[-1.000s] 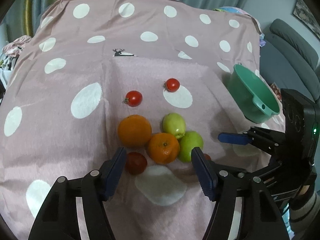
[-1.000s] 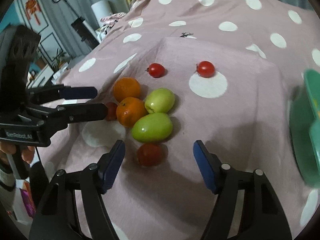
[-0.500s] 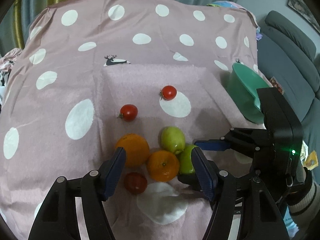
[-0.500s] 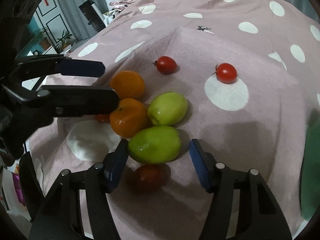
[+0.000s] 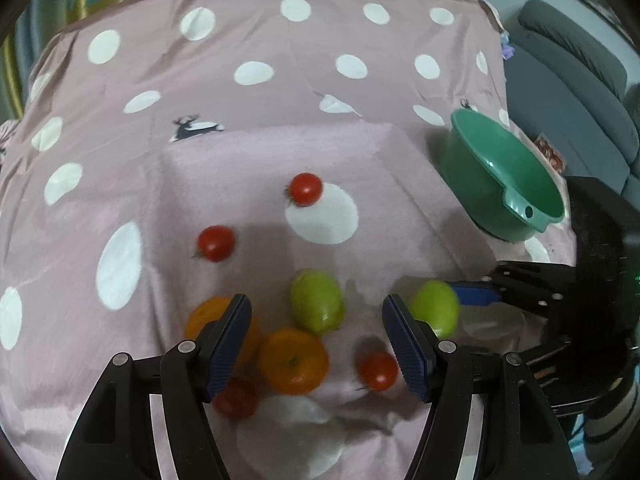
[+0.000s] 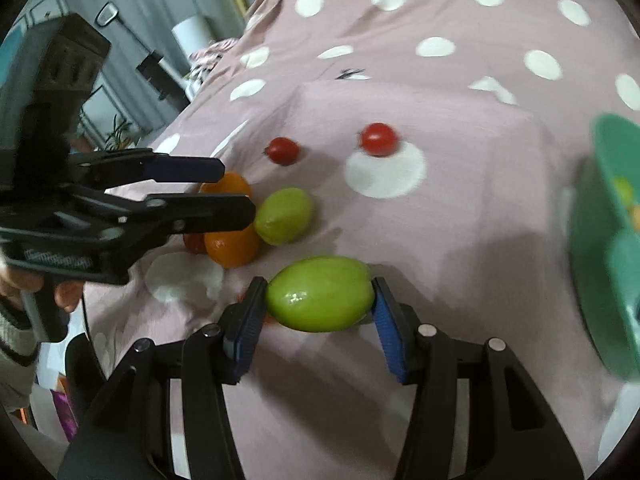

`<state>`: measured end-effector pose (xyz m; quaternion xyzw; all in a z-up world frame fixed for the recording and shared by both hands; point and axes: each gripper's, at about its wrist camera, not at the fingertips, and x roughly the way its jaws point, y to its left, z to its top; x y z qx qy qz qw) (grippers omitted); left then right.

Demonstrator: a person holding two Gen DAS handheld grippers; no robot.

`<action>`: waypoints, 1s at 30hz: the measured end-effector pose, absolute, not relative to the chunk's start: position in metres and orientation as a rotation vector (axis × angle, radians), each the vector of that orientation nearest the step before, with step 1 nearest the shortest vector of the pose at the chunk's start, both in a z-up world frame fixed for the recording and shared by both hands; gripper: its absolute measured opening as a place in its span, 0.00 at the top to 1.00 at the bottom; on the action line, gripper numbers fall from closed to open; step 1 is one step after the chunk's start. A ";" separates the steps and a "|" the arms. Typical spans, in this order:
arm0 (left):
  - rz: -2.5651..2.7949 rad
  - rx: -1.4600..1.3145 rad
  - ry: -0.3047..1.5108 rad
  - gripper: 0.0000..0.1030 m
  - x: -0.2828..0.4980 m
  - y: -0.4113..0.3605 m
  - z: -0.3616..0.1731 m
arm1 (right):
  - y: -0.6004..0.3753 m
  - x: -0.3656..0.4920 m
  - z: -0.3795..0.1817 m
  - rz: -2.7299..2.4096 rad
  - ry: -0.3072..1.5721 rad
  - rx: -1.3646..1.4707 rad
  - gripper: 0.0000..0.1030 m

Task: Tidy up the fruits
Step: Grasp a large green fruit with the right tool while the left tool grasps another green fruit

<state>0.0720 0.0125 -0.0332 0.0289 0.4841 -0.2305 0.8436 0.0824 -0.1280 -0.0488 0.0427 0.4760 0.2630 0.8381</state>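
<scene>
My right gripper (image 6: 320, 308) is closing its jaws on a green fruit (image 6: 320, 294), and both blue pads touch its ends. In the left wrist view that green fruit (image 5: 434, 308) hangs apart from the pile, to its right. My left gripper (image 5: 318, 340) stands open over the pile with nothing between its pads. Below it lie a second green fruit (image 5: 316, 300), two oranges (image 5: 292, 360) and two small tomatoes (image 5: 378, 370). Two more tomatoes (image 5: 306, 189) lie farther back on the pink dotted cloth (image 5: 240, 140).
A green plastic bowl (image 5: 504, 176) with a pouring lip stands at the right edge of the table, with something yellowish inside it (image 6: 624, 190). A grey sofa (image 5: 568, 80) lies beyond it. The cloth falls away at the table's edges.
The right gripper's jaws closed onto the nearer green fruit and carried it rightward away from the pile, uncovering a tomato. The left gripper drifted back, and the fruits now sit lower in its view.
</scene>
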 end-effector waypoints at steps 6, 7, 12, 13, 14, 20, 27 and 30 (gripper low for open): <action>-0.475 0.117 1.070 0.34 0.080 -0.008 -0.048 | -0.155 0.068 -0.047 0.517 0.999 0.132 0.49; -0.465 0.122 1.078 0.34 0.082 -0.009 -0.051 | -0.155 0.069 -0.048 0.515 0.997 0.137 0.49; -0.436 0.120 1.112 0.46 0.091 -0.011 -0.062 | -0.159 0.067 -0.047 0.522 0.981 0.168 0.49; -0.441 0.111 1.125 0.55 0.093 -0.010 -0.064 | -0.159 0.067 -0.046 0.523 0.980 0.170 0.49; -0.442 0.109 1.136 0.61 0.095 -0.009 -0.067 | -0.159 0.068 -0.046 0.525 0.978 0.173 0.49; -0.439 0.131 1.126 0.64 0.095 -0.010 -0.069 | -0.162 0.068 -0.047 0.529 0.974 0.189 0.49; -0.436 0.117 1.109 0.65 0.091 -0.010 -0.065 | -0.163 0.065 -0.046 0.532 0.973 0.195 0.49; -0.426 0.119 1.084 0.65 0.085 -0.011 -0.057 | -0.164 0.065 -0.044 0.527 0.967 0.194 0.49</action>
